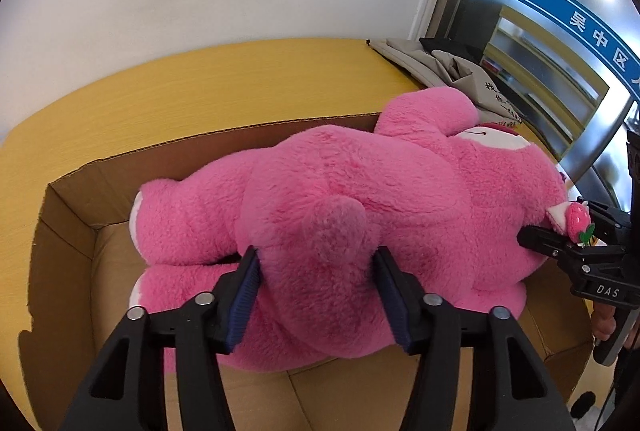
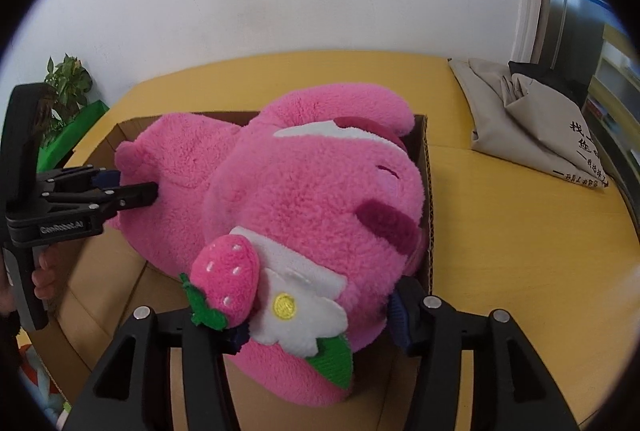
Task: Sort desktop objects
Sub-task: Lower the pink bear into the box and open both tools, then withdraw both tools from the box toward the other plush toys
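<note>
Both tongs (image 1: 316, 295) (image 2: 316, 327) clamping plush bear (image 1: 360, 191)

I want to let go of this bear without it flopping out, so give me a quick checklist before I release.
1. Left gripper clamped on bear rear: ok.
2. Right gripper clamped on its head: ok.
3. Bear over the box: ok.
4. Bear resting on the box floor: cannot tell.
5. Head inside the box wall: not ok, it bulges against the rim.
6. Bag clear of box: ok.
</note>
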A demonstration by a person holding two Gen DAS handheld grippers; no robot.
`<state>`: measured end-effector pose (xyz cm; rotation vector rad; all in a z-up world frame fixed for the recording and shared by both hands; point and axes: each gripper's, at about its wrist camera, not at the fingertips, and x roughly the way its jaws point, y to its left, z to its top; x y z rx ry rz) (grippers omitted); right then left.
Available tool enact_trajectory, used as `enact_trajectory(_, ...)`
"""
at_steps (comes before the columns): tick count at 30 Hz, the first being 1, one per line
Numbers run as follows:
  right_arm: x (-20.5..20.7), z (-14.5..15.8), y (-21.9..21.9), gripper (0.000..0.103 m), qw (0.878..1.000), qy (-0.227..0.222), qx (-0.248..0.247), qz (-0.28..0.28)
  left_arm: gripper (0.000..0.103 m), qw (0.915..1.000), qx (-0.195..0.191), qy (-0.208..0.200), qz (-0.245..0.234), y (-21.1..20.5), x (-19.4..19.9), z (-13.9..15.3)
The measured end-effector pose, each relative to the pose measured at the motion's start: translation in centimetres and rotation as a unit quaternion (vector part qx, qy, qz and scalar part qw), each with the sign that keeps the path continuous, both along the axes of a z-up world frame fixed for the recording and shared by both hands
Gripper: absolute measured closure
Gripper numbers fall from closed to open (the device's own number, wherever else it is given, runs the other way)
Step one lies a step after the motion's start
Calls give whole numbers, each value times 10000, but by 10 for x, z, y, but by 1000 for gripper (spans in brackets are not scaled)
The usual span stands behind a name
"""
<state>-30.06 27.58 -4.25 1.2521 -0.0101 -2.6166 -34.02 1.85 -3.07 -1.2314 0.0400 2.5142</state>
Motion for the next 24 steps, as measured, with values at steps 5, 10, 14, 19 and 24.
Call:
enact_trajectory(5,26,19,24,30,9982,303,-490,170,16,9979,-593,242,131,-29,45,24)
enact_trajectory(10,96,33,18,22,9923,-3,-711,1018,15,9901,-1355,-296,232,-71,106,-4)
enact_trajectory(14,137,9,-16,23,9871,-289,196,1563,15,9870,-1304,-853,382,-98,142,-31)
enact_trajectory(19,147,-9,-11,24,9883,-701,-29,1354,20,9894,-709,-1179,464,-114,159,-36)
enact_trajectory(24,158,-6,-3,24,9891,-743,-42,1269,20,9870,-775,-1339,438,-107,178,-35)
